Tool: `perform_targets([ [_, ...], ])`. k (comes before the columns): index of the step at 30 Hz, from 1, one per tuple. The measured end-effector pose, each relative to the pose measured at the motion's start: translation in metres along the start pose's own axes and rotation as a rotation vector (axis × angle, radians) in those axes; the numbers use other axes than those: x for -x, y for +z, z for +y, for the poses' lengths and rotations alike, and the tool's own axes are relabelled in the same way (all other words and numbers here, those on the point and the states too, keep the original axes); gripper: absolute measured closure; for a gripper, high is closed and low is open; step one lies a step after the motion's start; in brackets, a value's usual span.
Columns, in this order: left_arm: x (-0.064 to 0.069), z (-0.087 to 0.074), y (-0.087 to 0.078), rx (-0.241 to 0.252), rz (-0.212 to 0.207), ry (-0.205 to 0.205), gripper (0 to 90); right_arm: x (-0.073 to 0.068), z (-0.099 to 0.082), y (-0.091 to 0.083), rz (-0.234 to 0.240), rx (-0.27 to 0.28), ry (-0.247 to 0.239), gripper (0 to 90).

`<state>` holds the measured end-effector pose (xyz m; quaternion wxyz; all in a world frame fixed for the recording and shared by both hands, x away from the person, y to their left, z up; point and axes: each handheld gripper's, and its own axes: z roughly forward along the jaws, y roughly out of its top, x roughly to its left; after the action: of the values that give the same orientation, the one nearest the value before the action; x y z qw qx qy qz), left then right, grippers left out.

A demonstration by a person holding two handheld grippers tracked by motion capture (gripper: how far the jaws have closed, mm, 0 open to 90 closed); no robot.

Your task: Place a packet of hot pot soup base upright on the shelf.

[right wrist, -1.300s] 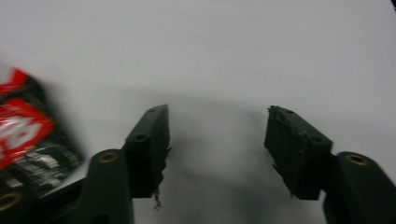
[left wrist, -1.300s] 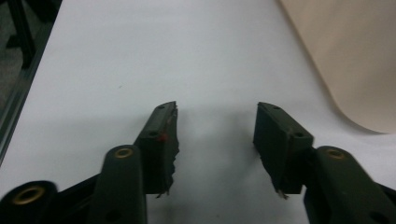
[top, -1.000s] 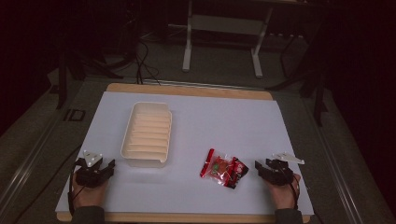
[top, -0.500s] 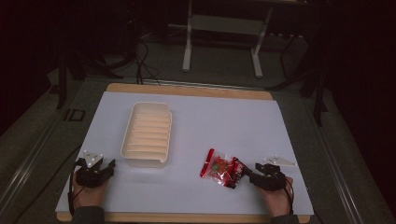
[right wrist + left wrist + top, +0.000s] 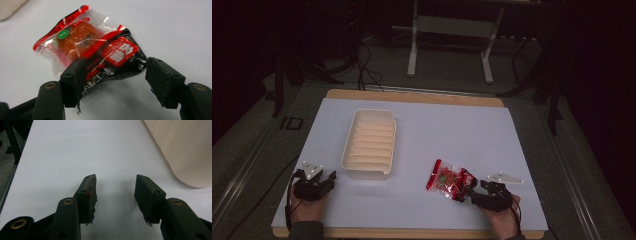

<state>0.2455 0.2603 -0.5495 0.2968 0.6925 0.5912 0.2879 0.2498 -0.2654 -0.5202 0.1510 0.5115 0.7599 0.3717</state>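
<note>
The right hand-held gripper is released, its jaws straddling the black end of a snack packet lying on the white surface. The left hand-held gripper rests released beside a cream tray.

Bare mat beyond tray, seemingly unobstructed.
</note>
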Motion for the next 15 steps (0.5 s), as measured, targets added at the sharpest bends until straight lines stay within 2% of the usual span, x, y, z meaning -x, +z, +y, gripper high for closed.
perform_targets([
  [9,0.0,0.0,0.0,-0.002,0.001,0.002,52.1,-0.011,-0.004,0.005,0.051,-0.012,0.007,24.6],
  [15,0.0,0.0,0.0,-0.004,0.002,0.003,51.8,-0.015,-0.006,0.008,0.032,-0.028,0.031,19.4],
])
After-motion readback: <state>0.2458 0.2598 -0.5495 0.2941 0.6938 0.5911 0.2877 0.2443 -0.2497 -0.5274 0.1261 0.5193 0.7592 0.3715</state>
